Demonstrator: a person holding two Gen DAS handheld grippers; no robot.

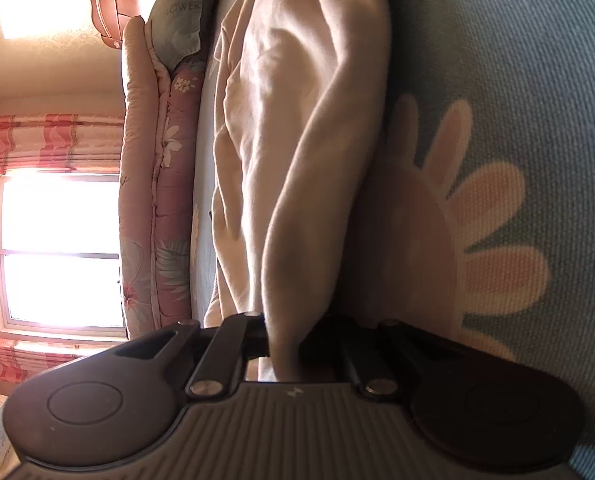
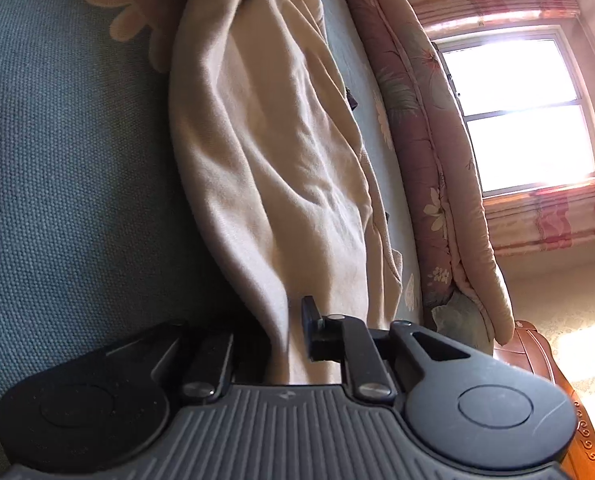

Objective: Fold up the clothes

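A cream fleece garment [image 1: 297, 140] lies stretched in long ridges on a bed, running straight ahead from both pairs of fingers. The left gripper [image 1: 281, 340] has its fingers closed tight on a fold of the cloth at one end. The right gripper [image 2: 287, 340] has its fingers narrowly parted with a fold of the same garment between them, pinched. Under the garment lies a blue-grey bedsheet [image 1: 517, 60] printed with pale daisies; beyond it a rolled pink floral quilt [image 2: 437, 160], then a bright window [image 2: 525, 112].

The left gripper [image 1: 283, 344] pinches a fold of the cream garment [image 1: 297, 140], which stretches ahead of it over the blue flowered bedcover [image 1: 517, 80].
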